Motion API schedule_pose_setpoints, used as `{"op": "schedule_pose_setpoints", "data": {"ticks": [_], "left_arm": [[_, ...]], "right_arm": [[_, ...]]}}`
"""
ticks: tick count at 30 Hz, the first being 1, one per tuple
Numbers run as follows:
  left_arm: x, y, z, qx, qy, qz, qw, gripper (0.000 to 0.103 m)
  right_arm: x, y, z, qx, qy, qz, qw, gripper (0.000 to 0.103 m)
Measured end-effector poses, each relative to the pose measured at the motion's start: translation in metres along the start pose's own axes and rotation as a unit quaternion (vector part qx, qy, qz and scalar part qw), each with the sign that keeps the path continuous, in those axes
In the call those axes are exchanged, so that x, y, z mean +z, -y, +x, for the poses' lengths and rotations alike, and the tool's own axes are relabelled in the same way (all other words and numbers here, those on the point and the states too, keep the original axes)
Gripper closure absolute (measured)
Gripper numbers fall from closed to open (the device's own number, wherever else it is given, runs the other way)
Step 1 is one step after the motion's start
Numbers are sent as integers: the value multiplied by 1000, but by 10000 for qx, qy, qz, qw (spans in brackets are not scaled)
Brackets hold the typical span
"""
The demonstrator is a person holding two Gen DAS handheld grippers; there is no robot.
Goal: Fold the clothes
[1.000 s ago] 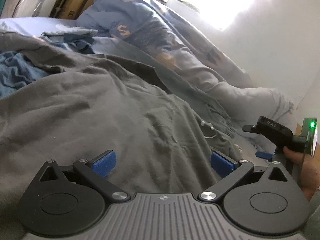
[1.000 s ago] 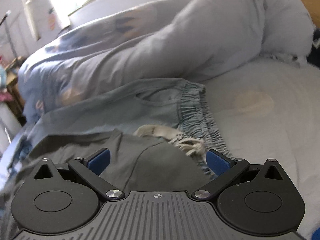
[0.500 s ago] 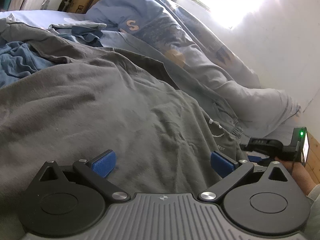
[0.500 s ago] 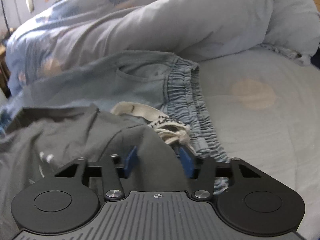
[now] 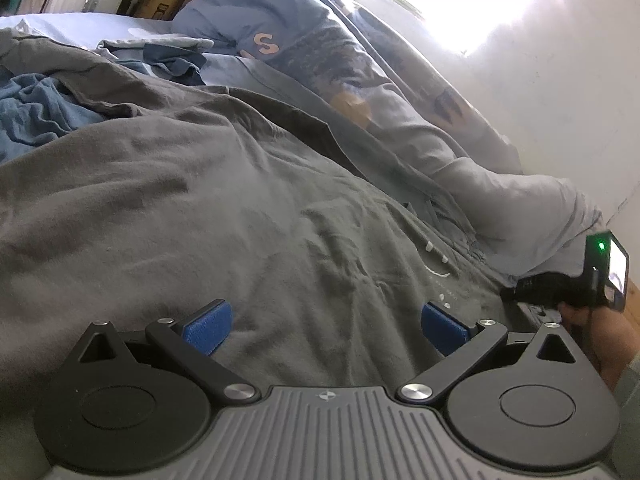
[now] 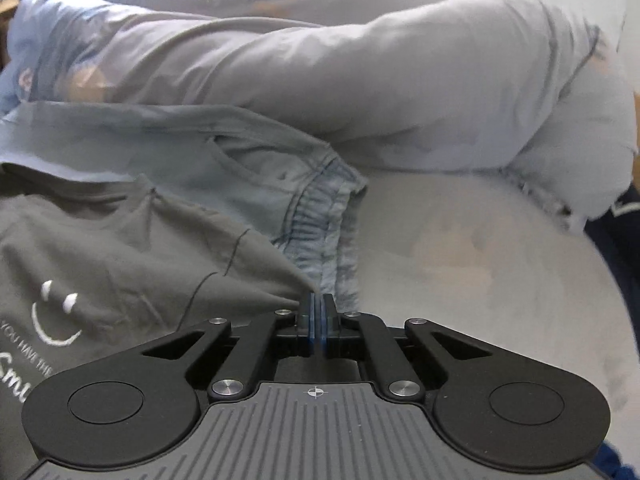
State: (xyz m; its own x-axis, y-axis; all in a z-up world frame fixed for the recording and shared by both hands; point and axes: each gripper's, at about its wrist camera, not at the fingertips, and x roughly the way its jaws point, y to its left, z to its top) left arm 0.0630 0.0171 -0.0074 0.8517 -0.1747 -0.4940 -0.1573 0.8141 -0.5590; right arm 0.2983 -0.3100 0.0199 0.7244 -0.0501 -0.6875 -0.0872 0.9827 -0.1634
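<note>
Right gripper (image 6: 318,312) is pinched together on a thin corner of the grey T-shirt (image 6: 120,248) spread across the bed, left gripper (image 5: 324,324) spread apart above it, so a hard tug could slip that small bite free.

The right gripper (image 6: 318,312) has its blue pads pressed together, pinching a corner of the grey T-shirt (image 6: 120,248); the left gripper (image 5: 326,326) hovers just above that T-shirt, jaws wide apart, gripping nothing.
</note>
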Motion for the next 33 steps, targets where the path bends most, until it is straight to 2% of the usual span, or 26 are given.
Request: {"op": "schedule_pose_setpoints", "data": {"ticks": [6, 8, 10, 11, 12, 13, 14, 18, 23, 27, 33], "left_arm": [[-1, 3, 5, 18, -70, 149, 9999, 0], [-2, 4, 7, 39, -86, 225, 9997, 0], [-3, 6, 8, 60, -94, 293, 9995, 0], [-4, 7, 8, 65, -95, 312, 9994, 0], [-3, 8, 9, 70, -97, 329, 9994, 0], [-3, 8, 9, 75, -99, 346, 9993, 0], [-3, 9, 9, 80, -101, 362, 9993, 0], [-2, 9, 8, 6, -138, 353, 9993, 0], [2, 8, -1, -192, -194, 365, 9990, 0], [5, 10, -14, -288, -89, 569, 9979, 0], [18, 10, -46, -437, 148, 653, 9968, 0]], "right_arm": [[6, -8, 22, -408, 61, -278, 9988, 99], [4, -9, 28, -823, 56, -288, 9962, 99], [-1, -5, 31, -913, -43, -187, 9956, 95], [-4, -2, 32, -911, -106, -124, 9957, 82], [-6, 2, 27, -874, -80, -34, 9961, 62], [-8, 6, 20, -846, -2, 36, 9964, 52], [-9, 9, 8, -840, 137, 83, 9963, 42], [-8, 23, -53, -778, 553, 254, 9951, 33], [-17, 38, -153, -647, 1042, 275, 9921, 23], [-43, 48, -245, -524, 1274, 320, 9899, 19], [-99, 57, -367, -490, 1304, 584, 9885, 12]]}}
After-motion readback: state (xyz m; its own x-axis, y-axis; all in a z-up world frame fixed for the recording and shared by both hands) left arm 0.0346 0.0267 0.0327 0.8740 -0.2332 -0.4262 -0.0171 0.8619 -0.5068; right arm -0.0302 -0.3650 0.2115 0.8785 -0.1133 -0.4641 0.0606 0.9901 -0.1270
